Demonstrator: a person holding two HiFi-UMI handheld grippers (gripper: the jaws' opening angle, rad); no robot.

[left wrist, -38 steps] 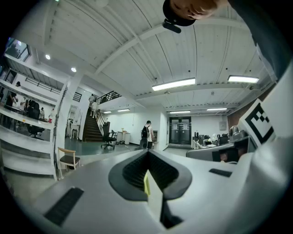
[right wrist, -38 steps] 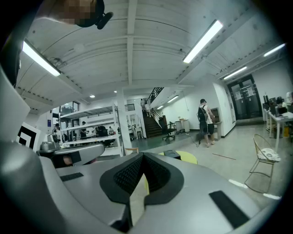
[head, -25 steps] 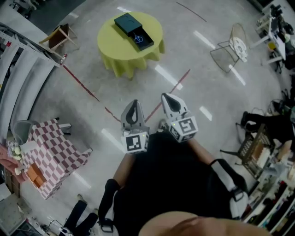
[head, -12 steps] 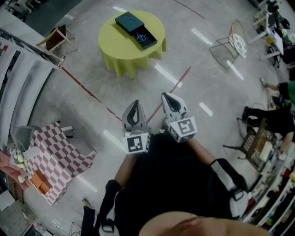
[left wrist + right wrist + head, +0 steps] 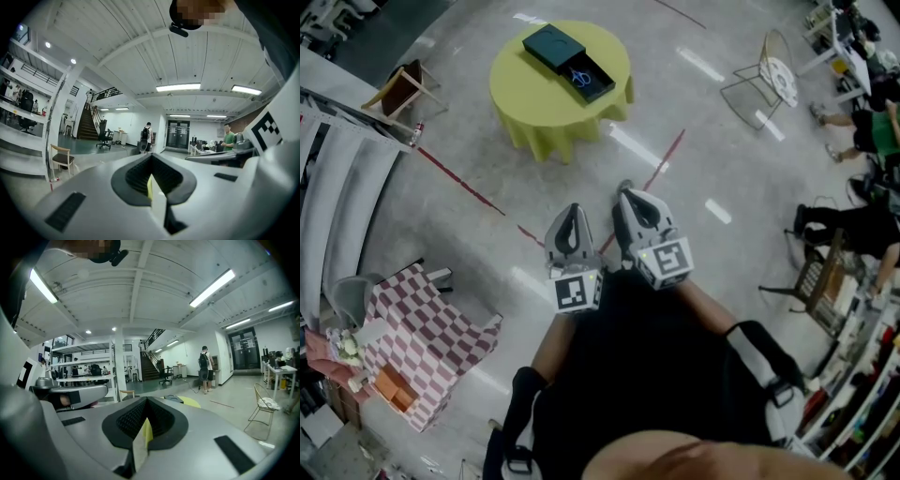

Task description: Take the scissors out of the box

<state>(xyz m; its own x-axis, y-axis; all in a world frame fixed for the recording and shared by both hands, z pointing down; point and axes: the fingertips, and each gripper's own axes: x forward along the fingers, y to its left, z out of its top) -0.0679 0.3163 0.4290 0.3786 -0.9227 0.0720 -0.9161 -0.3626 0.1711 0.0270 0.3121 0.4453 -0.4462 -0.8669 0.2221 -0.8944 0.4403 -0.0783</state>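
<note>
Both hands hold their tongs side by side low before the person's body, pointing roughly level toward 12 o'clock; the left tongs [image 5: 571,210] [image 5: 151,157] are pressed together on nothing, and so are the right tongs [image 5: 629,196] [image 5: 146,400]. The blue-handled scissors [image 5: 579,77] lie inside the dark teal open rectangular box [image 5: 551,44] on the round counter draped in yellow-green cloth [image 5: 534,108], well apart from the tongs at about 12 o'clock. Compared with a second ago, the right tongs sit closer to the left pair, and the counter lies slightly further left in the head view
</note>
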